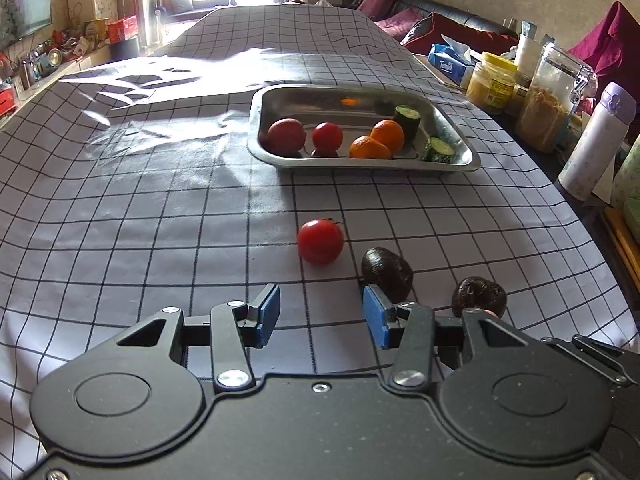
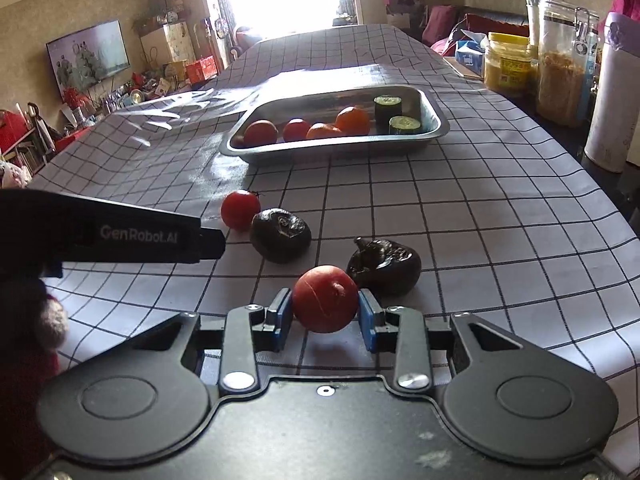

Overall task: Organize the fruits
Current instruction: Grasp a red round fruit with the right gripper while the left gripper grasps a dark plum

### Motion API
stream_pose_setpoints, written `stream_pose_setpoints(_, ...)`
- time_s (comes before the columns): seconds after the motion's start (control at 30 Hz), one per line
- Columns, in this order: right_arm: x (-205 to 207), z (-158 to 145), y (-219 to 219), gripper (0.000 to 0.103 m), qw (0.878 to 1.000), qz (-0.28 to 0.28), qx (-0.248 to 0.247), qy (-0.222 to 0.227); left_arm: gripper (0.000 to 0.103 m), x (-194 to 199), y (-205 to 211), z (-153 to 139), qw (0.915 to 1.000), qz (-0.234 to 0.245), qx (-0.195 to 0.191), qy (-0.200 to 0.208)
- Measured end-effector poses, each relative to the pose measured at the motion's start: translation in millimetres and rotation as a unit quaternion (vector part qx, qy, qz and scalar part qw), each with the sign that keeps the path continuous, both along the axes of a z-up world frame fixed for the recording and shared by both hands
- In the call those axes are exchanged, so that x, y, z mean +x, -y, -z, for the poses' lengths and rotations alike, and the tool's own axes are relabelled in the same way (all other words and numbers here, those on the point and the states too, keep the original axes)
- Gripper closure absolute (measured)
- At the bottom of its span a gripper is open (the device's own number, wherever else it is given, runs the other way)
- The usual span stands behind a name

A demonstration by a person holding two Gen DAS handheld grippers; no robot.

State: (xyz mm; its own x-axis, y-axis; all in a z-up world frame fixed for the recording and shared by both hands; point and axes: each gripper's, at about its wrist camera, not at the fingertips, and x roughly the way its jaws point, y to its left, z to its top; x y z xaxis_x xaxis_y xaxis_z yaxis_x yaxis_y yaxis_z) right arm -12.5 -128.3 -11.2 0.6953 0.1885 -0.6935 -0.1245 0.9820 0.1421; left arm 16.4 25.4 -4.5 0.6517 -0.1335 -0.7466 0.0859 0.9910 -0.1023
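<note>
A steel tray (image 1: 460,160) (image 2: 434,130) on the checked cloth holds two red fruits, two oranges (image 1: 387,135) and two cucumber pieces. On the cloth lie a red tomato (image 1: 320,241) (image 2: 240,210) and two dark wrinkled fruits (image 1: 387,274) (image 1: 479,296) (image 2: 281,234) (image 2: 385,266). My left gripper (image 1: 320,312) is open and empty, just short of the tomato, its right pad beside a dark fruit. My right gripper (image 2: 325,312) is shut on a red fruit (image 2: 325,298), held just above the cloth in front of a dark fruit.
Jars (image 1: 491,82) (image 2: 560,64), a tissue pack (image 1: 448,65) and a white bottle (image 1: 596,144) (image 2: 612,96) line the table's right edge. The left gripper's body (image 2: 120,232) reaches in at the left of the right wrist view. A sofa and shelves stand beyond.
</note>
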Motion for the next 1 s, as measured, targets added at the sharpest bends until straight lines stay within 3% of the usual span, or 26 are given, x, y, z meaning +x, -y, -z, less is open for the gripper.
stream_pose_setpoints(0.4,2,-20,40,0.067,0.998,0.043,0.017,0.029,0.049,18,35,0,0.9996,0.027,0.001,-0.008)
stream_pose_setpoints(1.0,21,-12,53,0.067,0.998,0.056,0.031,0.008,0.049,41,50,23,0.9982,0.018,0.003,-0.057)
